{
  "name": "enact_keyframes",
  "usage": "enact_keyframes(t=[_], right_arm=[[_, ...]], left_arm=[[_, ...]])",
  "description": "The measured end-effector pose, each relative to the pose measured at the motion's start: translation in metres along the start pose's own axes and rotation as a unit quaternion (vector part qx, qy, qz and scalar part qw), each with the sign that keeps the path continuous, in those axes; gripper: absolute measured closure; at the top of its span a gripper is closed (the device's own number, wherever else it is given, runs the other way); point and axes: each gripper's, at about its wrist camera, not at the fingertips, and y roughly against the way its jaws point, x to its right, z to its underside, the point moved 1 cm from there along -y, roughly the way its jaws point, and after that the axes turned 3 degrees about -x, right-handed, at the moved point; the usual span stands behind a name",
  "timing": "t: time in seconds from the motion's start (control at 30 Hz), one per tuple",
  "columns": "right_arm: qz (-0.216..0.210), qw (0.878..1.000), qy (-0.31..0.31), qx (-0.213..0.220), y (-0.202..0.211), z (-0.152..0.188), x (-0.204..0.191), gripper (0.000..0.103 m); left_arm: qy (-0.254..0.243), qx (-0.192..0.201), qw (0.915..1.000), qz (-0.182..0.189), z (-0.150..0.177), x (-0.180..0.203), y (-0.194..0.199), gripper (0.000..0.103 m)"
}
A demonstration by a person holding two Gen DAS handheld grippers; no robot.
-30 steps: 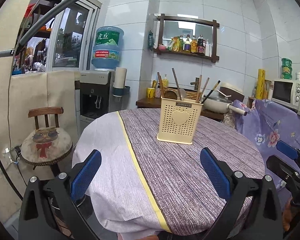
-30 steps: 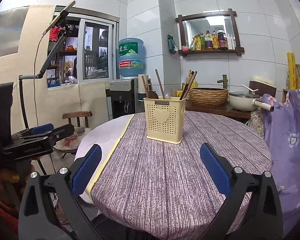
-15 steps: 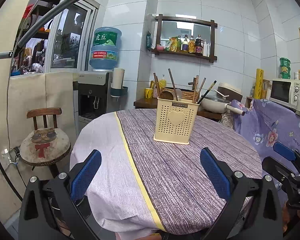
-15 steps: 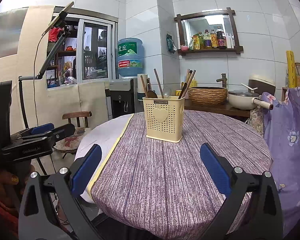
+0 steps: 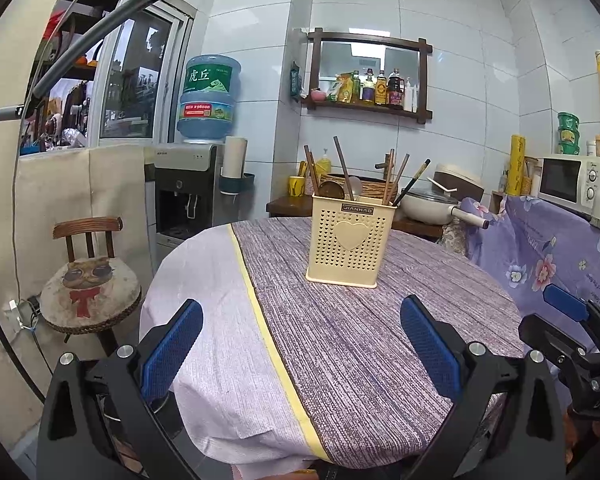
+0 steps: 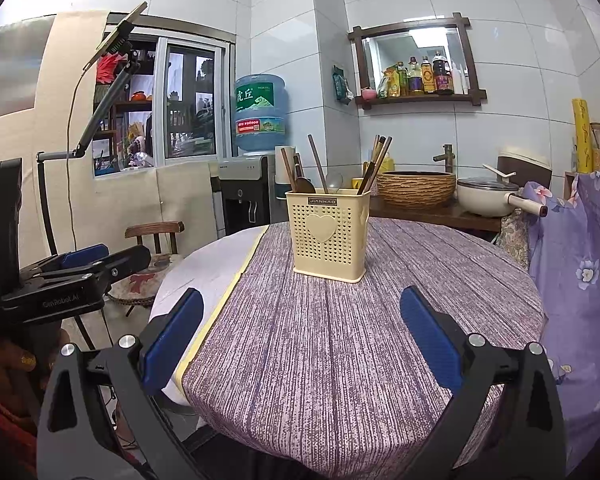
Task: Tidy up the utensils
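A cream plastic utensil holder with a heart on its front stands upright on the round table. Chopsticks, a wooden spoon and a metal spoon stick out of its top. My left gripper hangs open over the table's near edge, well short of the holder, nothing between its blue pads. My right gripper is open and empty too, at about the same distance. Each gripper shows in the other's view at the frame edge.
A purple striped cloth with a white section and yellow band covers the table. A wooden chair stands left, a water dispenser behind it. A counter holds a woven basket and a pan. A purple flowered cloth hangs right.
Both grippers have drawn back slightly and tilted, so the holder sits a little farther and lower in view. Both stay open and empty.
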Motion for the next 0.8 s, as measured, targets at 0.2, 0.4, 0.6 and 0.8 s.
enact_keyframes(t=[0.2,0.4,0.6,0.8], right_arm=[[-0.001,1.0,0.0,-0.001,0.0,0.0002,0.0008,0.006],[-0.001,1.0,-0.001,-0.003,-0.0007,0.0006,0.0004,0.006],[-0.002,1.0,-0.001,-0.004,-0.0013,0.0015,0.0001,0.006],[-0.003,1.0,-0.002,-0.006,-0.0019,0.003,-0.0002,0.006]], left_arm=[[-0.001,0.001,1.0,0.0,-0.0007,0.002,0.0004,0.005],[0.0,0.0,1.0,-0.001,-0.0009,0.0028,0.0008,0.005],[-0.002,-0.001,1.0,-0.001,-0.0003,0.0035,0.001,0.005],[-0.002,0.0,1.0,-0.001,-0.0004,0.0037,0.0012,0.005]])
